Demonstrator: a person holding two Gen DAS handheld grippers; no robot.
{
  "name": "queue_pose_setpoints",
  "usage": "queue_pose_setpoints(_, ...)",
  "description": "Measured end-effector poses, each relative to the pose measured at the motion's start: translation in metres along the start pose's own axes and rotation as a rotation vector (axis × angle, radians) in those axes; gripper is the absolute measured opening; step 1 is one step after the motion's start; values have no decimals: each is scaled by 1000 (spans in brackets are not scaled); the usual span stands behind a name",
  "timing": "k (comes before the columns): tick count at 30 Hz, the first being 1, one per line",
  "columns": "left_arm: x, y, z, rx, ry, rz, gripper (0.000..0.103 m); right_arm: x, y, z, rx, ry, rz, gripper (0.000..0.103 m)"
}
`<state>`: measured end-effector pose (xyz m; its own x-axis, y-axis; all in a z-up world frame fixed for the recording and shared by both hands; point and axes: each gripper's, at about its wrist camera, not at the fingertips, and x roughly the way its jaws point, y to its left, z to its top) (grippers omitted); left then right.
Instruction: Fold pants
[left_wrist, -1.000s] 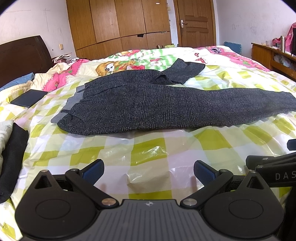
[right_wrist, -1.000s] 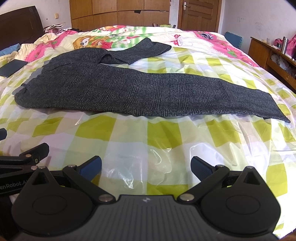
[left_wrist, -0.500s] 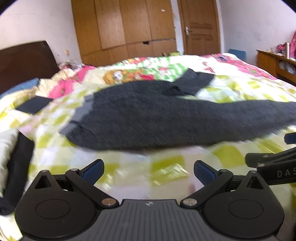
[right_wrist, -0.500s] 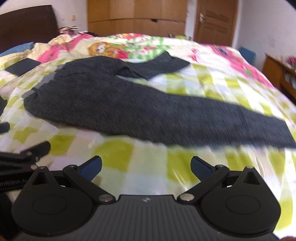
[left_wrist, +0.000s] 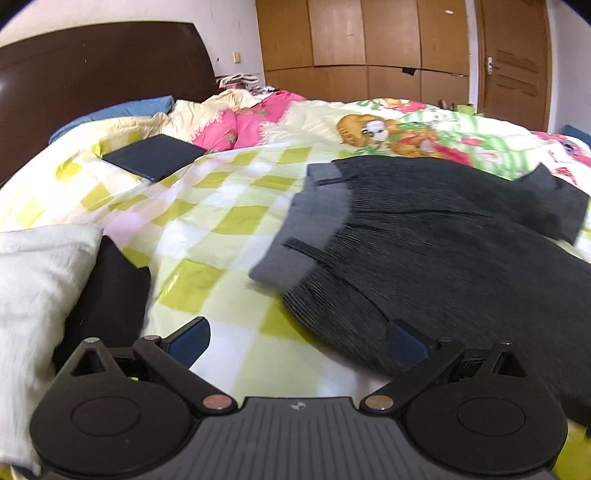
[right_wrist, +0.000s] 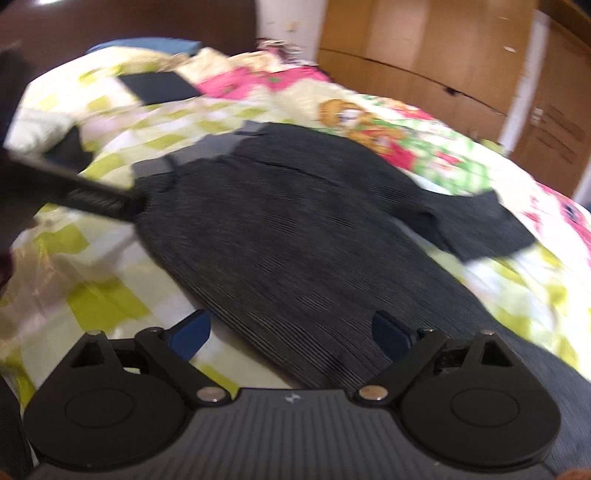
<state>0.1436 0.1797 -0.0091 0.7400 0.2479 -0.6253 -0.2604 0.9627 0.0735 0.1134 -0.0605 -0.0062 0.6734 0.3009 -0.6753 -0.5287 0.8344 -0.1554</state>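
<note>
Both grippers nearer pants (left_wrist: 461, 251) waistband

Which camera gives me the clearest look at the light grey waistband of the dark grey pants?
The left wrist view. The light grey waistband of the dark grey pants sits close and fairly sharp there, belt loops visible. The right wrist view shows the same band farther off, smaller, and smeared by motion blur.

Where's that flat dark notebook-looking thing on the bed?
The flat dark rectangular item lies on the checked bedspread at the upper left of the left wrist view, near the dark headboard, well left of the pants.
</note>
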Motion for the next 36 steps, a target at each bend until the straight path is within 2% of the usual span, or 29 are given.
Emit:
queue_pose_setpoints(3, 24, 6, 10, -8, 20, -29, 101, 15, 17, 11, -30, -6, 43, 91)
queue_pose_setpoints(4, 31, 5, 11, -11, 34, -38, 98, 21, 22, 14, -38, -3, 53, 90)
queue_pose_setpoints(6, 47, 7, 13, -13, 63, -49, 86, 33, 32, 16, -53, 12, 70, 88)
queue_pose_setpoints(8, 55, 9, 14, -26, 55, -51, 83, 43, 39, 16, -60, 19, 72, 84)
queue_pose_setpoints(10, 63, 9, 19, -34, 42, -51, 74, 51, 40, 18, -47, 17, 79, 83)
queue_pose_setpoints(12, 68, 9, 24, -46, 34, -54, 65, 54, 36, 23, -17, 17, 100, 75)
queue_pose_setpoints(14, 69, 10, 25, -56, 21, -97, 53, 56, 33, 27, 14, 24, 141, 51)
queue_pose_setpoints(15, 67, 13, 24, -63, 12, -111, 49, 56, 32, 29, 21, 25, 152, 47)
queue_pose_setpoints(17, 62, 19, 22, -67, -2, -147, 42, 53, 33, 32, 41, 35, 186, 29)
queue_pose_setpoints(20, 56, 34, 21, -116, -2, -177, 39, 49, 37, 34, 77, 56, 226, 26)
queue_pose_setpoints(24, 35, 49, 12, -138, -17, -134, 37, 37, 58, 33, 47, 66, 308, 24)
queue_pose_setpoints(28, 0, 73, -10, -120, -9, -77, 34, 19, 85, 22, -5, 81, 418, 24)
queue_pose_setpoints(31, -17, 85, -29, -84, 24, -18, 35, 10, 101, 13, -52, 83, 464, 31)
queue_pose_setpoints(32, -22, 86, -34, -67, 27, -4, 35, 6, 103, 11, -37, 82, 471, 36)
queue_pose_setpoints(34, -33, 83, -41, -32, 23, 22, 37, -3, 100, 11, -13, 73, 479, 38)
queue_pose_setpoints(36, -46, 75, -42, -3, 0, 57, 37, -18, 82, 11, 63, 45, 477, 40)
